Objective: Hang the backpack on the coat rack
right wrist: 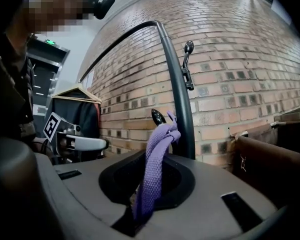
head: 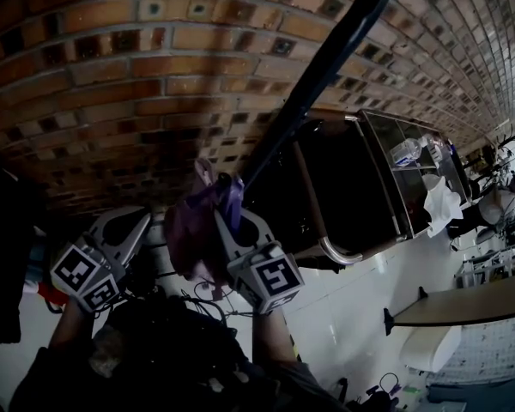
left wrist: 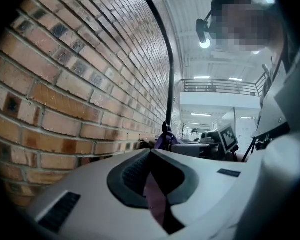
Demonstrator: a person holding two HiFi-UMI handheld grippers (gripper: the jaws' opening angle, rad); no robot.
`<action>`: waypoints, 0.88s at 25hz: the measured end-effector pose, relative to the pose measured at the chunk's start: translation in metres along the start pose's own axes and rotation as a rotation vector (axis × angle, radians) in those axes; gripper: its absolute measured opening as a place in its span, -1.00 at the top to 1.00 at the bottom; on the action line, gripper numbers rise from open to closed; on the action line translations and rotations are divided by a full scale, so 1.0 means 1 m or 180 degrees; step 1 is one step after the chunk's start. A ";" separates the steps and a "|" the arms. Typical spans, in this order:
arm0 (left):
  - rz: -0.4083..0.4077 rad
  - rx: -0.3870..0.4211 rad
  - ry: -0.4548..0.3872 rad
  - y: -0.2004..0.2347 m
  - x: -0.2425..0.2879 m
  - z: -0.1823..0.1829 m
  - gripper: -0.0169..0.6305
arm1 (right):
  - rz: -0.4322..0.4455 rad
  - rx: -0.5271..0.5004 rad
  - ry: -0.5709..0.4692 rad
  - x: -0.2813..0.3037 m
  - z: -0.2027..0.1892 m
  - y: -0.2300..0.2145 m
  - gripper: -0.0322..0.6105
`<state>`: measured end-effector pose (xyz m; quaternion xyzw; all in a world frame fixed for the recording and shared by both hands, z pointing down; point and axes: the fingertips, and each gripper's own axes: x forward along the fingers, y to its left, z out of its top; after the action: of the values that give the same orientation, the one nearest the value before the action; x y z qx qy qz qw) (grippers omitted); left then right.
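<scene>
The coat rack's dark pole (head: 326, 54) rises along the brick wall. In the right gripper view the pole (right wrist: 182, 109) carries a low hook (right wrist: 156, 117) and a higher hook (right wrist: 187, 59). A purple webbing strap (right wrist: 152, 174) of the backpack (head: 187, 230) runs from between the jaws of my right gripper (right wrist: 157, 156) up to the low hook, looped at its knob. My right gripper (head: 223, 197) is shut on this strap. My left gripper (head: 144, 223) is to its left, and its jaws (left wrist: 151, 154) pinch a mauve strip of the backpack (left wrist: 157, 201).
A dark coat on a wooden hanger (right wrist: 77, 109) hangs to the left of the rack. A dark seat with a metal tube frame (head: 343, 187) and a glass cabinet (head: 412, 166) stand right of the pole. A brown leather piece (right wrist: 270, 159) is near the wall.
</scene>
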<state>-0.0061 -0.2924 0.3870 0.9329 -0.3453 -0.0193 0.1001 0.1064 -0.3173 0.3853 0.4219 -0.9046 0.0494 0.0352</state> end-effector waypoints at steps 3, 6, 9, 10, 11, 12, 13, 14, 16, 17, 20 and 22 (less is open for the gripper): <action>-0.0024 0.0041 0.0003 -0.007 -0.002 0.001 0.87 | -0.0044 0.0018 -0.0074 -0.002 -0.001 0.000 0.73; 0.0008 0.0062 0.0010 -0.012 -0.005 0.000 0.87 | -0.0083 0.0004 -0.0102 -0.009 -0.005 0.000 0.70; 0.0055 0.0067 0.0011 -0.019 -0.008 0.000 0.87 | -0.0111 0.0108 -0.0224 -0.022 -0.004 -0.004 0.59; 0.0068 0.0069 0.0011 -0.023 -0.009 -0.001 0.87 | -0.0103 0.0166 -0.0269 -0.027 -0.004 -0.006 0.55; 0.0082 0.0068 0.0006 -0.026 -0.009 -0.002 0.87 | -0.0088 0.0222 -0.0303 -0.033 -0.004 -0.008 0.51; 0.0095 0.0067 -0.0002 -0.030 -0.009 -0.002 0.87 | -0.0067 0.0264 -0.0326 -0.037 -0.004 -0.009 0.47; 0.0104 0.0073 -0.0011 -0.033 -0.009 -0.003 0.87 | -0.0042 0.0290 -0.0338 -0.041 -0.006 -0.009 0.43; 0.0111 0.0080 -0.0016 -0.037 -0.008 -0.004 0.87 | -0.0015 0.0303 -0.0347 -0.044 -0.007 -0.009 0.37; 0.0124 0.0073 -0.0010 -0.045 -0.006 -0.007 0.87 | 0.0045 0.0317 -0.0376 -0.050 -0.009 -0.008 0.19; 0.0133 0.0060 -0.0008 -0.050 -0.006 -0.009 0.87 | 0.0076 0.0312 -0.0396 -0.054 -0.009 -0.006 0.19; 0.0183 0.0050 -0.0054 -0.060 -0.008 -0.009 0.87 | 0.0124 0.0214 -0.0529 -0.066 -0.003 -0.003 0.19; 0.0224 0.0069 -0.0078 -0.066 -0.010 -0.007 0.87 | 0.0169 0.0202 -0.0722 -0.076 0.006 -0.001 0.33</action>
<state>0.0297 -0.2354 0.3805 0.9209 -0.3793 -0.0235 0.0864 0.1555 -0.2608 0.3709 0.4016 -0.9116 0.0308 -0.0820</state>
